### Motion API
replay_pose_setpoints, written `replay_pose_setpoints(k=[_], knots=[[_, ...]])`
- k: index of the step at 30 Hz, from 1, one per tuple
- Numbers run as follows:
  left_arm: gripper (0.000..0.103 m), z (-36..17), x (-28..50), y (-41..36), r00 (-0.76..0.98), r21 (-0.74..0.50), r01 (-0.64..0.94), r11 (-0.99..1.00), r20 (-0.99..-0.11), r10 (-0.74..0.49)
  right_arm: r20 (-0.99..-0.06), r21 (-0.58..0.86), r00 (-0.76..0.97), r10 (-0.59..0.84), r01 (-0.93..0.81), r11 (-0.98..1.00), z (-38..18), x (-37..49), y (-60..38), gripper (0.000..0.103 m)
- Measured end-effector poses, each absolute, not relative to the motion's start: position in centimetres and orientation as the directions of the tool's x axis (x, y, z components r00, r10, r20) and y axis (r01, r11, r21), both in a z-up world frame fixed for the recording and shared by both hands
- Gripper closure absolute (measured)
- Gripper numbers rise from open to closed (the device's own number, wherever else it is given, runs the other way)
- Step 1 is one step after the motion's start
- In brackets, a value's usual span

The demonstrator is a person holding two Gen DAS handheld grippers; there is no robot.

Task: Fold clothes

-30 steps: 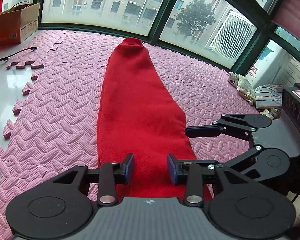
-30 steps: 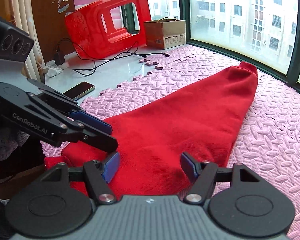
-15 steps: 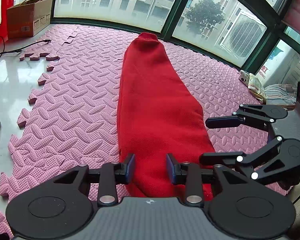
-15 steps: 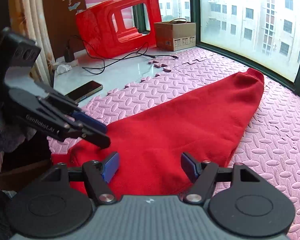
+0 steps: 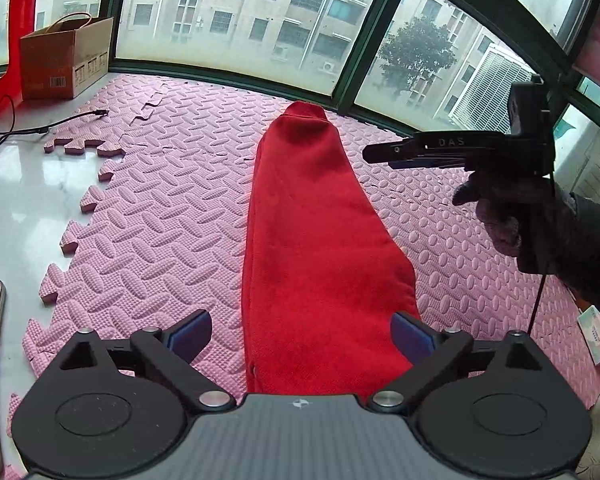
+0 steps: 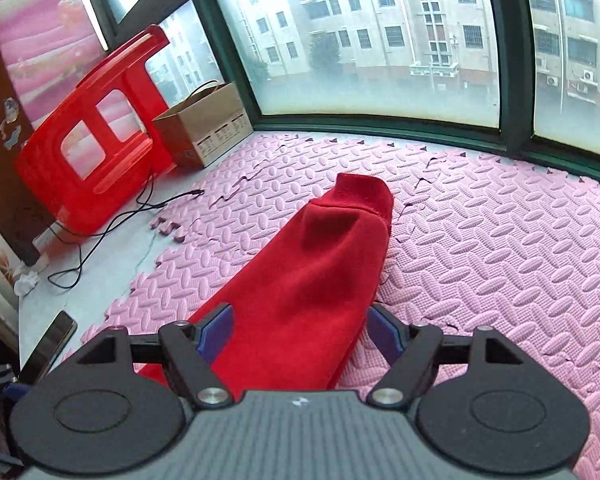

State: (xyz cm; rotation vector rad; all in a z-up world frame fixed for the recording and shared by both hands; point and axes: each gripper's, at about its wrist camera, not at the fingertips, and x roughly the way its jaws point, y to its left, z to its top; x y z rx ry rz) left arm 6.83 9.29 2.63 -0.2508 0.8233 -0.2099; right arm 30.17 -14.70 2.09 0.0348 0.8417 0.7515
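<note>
A red garment [image 5: 312,248] lies folded lengthwise in a long narrow strip on the pink foam mat [image 5: 172,216], its collar end toward the window. It also shows in the right wrist view [image 6: 312,280]. My left gripper [image 5: 300,334] is open and empty, raised above the near end of the garment. My right gripper [image 6: 296,330] is open and empty, held above the garment. In the left wrist view the right gripper [image 5: 384,158] is lifted high at the right, seen edge-on, in a gloved hand.
A cardboard box [image 6: 204,124] and a tipped red plastic stool [image 6: 96,140] stand at the back left by the window. A black cable [image 6: 112,224] and a phone [image 6: 48,344] lie on the bare white floor left of the mat. A small packet [image 5: 598,338] lies at the right.
Both grippers have lifted up and away from the garment's near end. The left jaws have opened wide. The right gripper rose high at the right.
</note>
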Motion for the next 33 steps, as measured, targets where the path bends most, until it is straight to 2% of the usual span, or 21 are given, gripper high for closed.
replay_pose_setpoints(k=[6,13,19,21,26,27,30,33], knots=[[0.000,2.3,8.3,9.6,0.651,-0.302,0.062,0.951,-0.710,-0.268,-0.654,0.365,0.449,0.609,-0.517,0.774,-0.6,36.1,-14.0,0.028],[0.000,1.7,8.9,10.0,0.640,-0.304,0.036,0.952,-0.725,-0.255,-0.646,0.430,0.410,0.644,-0.501,0.751,-2.8,38.4,-13.0,0.028],[0.000,1.2,9.4,10.3,0.630,-0.306,0.012,0.952,-0.737,-0.245,-0.635,0.485,0.377,0.674,-0.485,0.728,-4.6,40.3,-12.2,0.033],[0.000,1.1,9.5,10.3,0.627,-0.307,0.006,0.952,-0.740,-0.242,-0.632,0.503,0.365,0.684,-0.478,0.720,-5.0,40.7,-12.0,0.047],[0.000,0.7,9.7,10.3,0.620,-0.308,-0.005,0.951,-0.748,-0.238,-0.609,0.551,0.353,0.710,-0.455,0.700,-5.4,41.0,-12.3,0.052],[0.000,0.6,9.7,10.3,0.617,-0.308,-0.007,0.951,-0.750,-0.238,-0.602,0.567,0.347,0.719,-0.448,0.691,-5.6,41.1,-12.4,0.063],[0.000,0.5,9.7,10.3,0.612,-0.310,-0.014,0.951,-0.755,-0.237,-0.583,0.598,0.348,0.734,-0.428,0.678,-5.7,41.1,-12.8,0.075],[0.000,0.5,9.7,10.3,0.614,-0.308,-0.012,0.951,-0.754,-0.236,-0.569,0.610,0.359,0.740,-0.419,0.673,-5.4,41.0,-13.1,0.081]])
